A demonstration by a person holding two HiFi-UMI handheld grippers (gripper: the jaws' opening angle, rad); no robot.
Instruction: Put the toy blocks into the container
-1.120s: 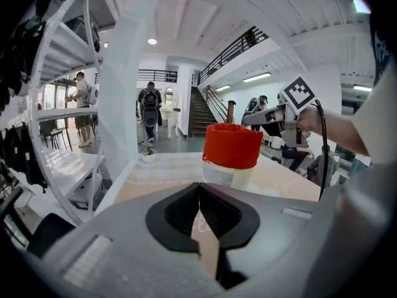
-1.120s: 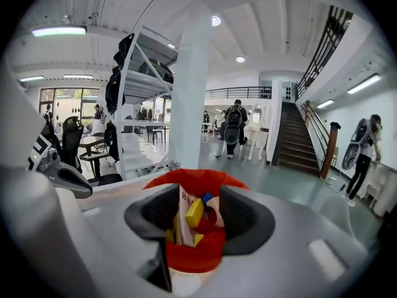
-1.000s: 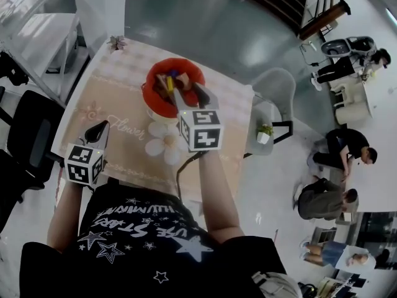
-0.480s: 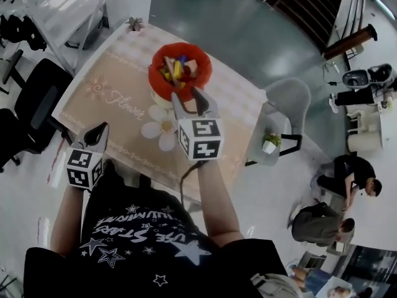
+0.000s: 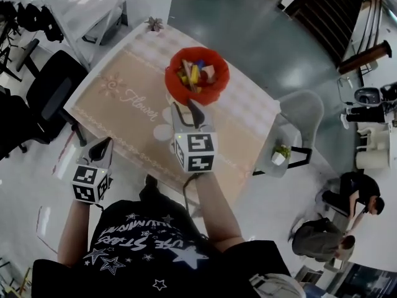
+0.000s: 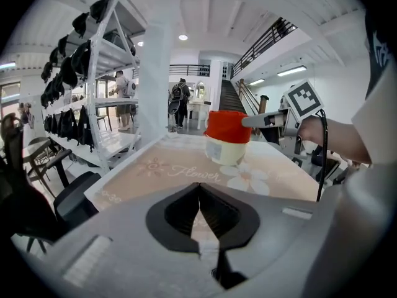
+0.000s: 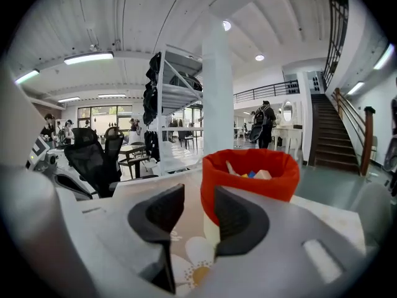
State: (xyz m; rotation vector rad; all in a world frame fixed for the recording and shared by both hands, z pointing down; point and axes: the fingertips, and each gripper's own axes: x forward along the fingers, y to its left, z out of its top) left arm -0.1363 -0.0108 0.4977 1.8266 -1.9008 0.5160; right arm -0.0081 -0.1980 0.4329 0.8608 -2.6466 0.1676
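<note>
The red-rimmed container (image 5: 196, 90) stands at the far side of the table (image 5: 124, 113) with several coloured toy blocks (image 5: 193, 73) inside it. My right gripper (image 5: 185, 107) hovers just short of the container on the near side; its jaws are closing with nothing between them. In the right gripper view the container (image 7: 248, 172) stands right behind the gap of that gripper (image 7: 198, 194). My left gripper (image 5: 104, 143) hangs over the table's near left edge, jaws together and empty. The left gripper view shows the container (image 6: 227, 135) far ahead of that gripper (image 6: 198, 188).
The table wears a beige cloth printed with flowers. A small plant (image 5: 152, 23) sits on its far corner. A black office chair (image 5: 46, 85) stands at the left, a grey chair (image 5: 304, 113) and a stool with a potted plant (image 5: 282, 153) at the right. People are farther right.
My right gripper has drawn back from over the container to its near side, and its jaws have narrowed. The left gripper has stayed by the near table edge.
</note>
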